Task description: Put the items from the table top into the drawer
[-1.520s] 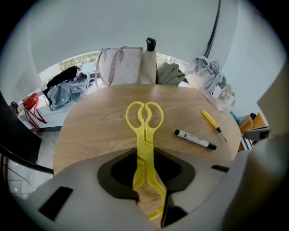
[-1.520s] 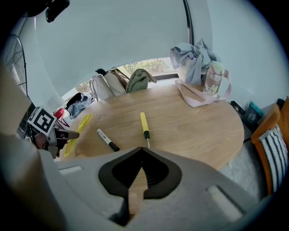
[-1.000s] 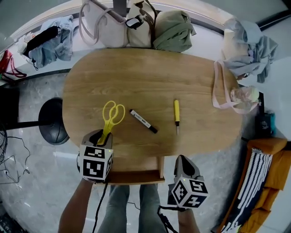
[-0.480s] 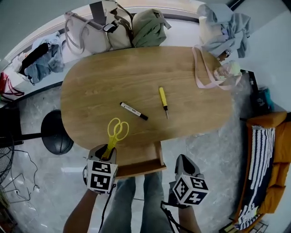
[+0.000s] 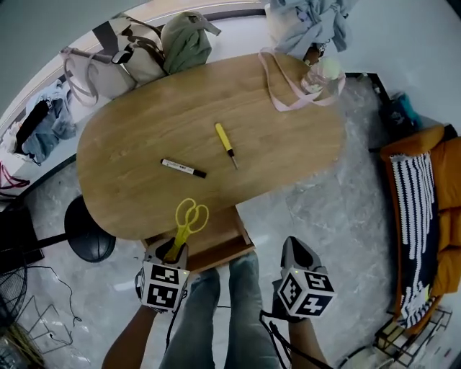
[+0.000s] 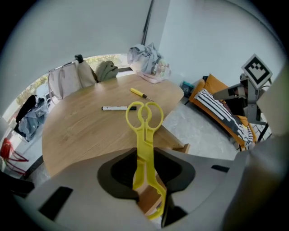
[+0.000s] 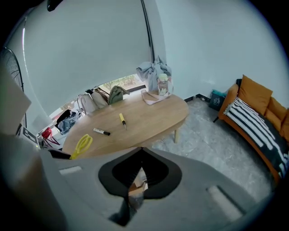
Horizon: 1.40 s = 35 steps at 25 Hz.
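Note:
My left gripper [image 5: 172,250] is shut on the blades of the yellow scissors [image 5: 189,219], whose handles [image 6: 144,115] point away from me. The scissors hang over the open wooden drawer [image 5: 229,246] under the near edge of the table [image 5: 137,122]. A black-capped white marker [image 5: 183,169] and a yellow pen-like tool [image 5: 225,143] lie on the tabletop. To the right of the drawer, above the floor, my right gripper [image 5: 294,249] is shut with nothing in it. The right gripper view shows the scissors [image 7: 82,144], the marker [image 7: 101,131] and the yellow tool [image 7: 122,120].
Bags [image 5: 137,58] and clothes [image 5: 310,14] crowd the table's far edge, with a pink-strapped bag [image 5: 306,79] at its far right. A black stool [image 5: 90,230] stands at the left and an orange sofa [image 5: 425,194] at the right. The person's legs [image 5: 216,317] are below the drawer.
Both grippers have drawn back toward me. The scissors have come off the tabletop and now hang over the drawer. The head view has swung, so the table sits further left and tilted.

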Tool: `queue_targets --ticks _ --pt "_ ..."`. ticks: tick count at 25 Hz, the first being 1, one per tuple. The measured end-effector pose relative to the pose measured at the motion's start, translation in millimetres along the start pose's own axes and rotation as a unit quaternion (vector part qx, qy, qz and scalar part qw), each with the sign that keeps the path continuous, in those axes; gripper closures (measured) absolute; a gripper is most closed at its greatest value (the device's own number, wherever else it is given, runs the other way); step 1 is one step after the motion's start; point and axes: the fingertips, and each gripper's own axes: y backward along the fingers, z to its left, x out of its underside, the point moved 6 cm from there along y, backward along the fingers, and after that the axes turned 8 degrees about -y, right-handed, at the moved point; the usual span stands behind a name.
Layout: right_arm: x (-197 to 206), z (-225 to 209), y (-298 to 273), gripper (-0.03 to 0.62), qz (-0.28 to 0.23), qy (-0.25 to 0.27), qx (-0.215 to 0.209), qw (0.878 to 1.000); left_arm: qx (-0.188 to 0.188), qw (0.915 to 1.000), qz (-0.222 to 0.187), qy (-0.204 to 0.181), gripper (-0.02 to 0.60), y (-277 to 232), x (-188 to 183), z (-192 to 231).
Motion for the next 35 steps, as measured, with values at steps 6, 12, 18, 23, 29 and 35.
queue_targets --ticks 6,12,18,23,29,35 --pt "20.2 -27.2 8.6 0.588 0.000 -0.037 0.027 0.999 0.045 0.9962 0.019 -0.072 0.472 -14.7 -0.5 -27.8" --pt "45.1 -43.3 13.5 0.589 0.013 -0.072 0.045 0.996 0.072 0.9889 0.042 -0.123 0.471 -30.8 7.2 -45.4" --pt "58.4 -53.2 11.6 0.589 0.021 -0.085 0.055 0.995 0.094 0.9818 0.062 -0.153 0.469 -41.6 12.7 -52.7" --pt "57.2 -49.2 8.0 0.588 0.019 -0.084 0.049 0.995 0.105 0.9825 0.074 -0.135 0.405 -45.1 19.5 -53.6" --pt "52.4 -45.3 8.0 0.588 0.017 -0.078 0.045 0.996 0.085 0.9876 0.066 -0.114 0.385 -39.1 17.9 -39.7" --pt "50.3 -41.7 7.9 0.589 0.018 -0.078 0.042 0.996 0.069 0.9894 0.057 -0.115 0.385 -35.3 7.0 -21.3"
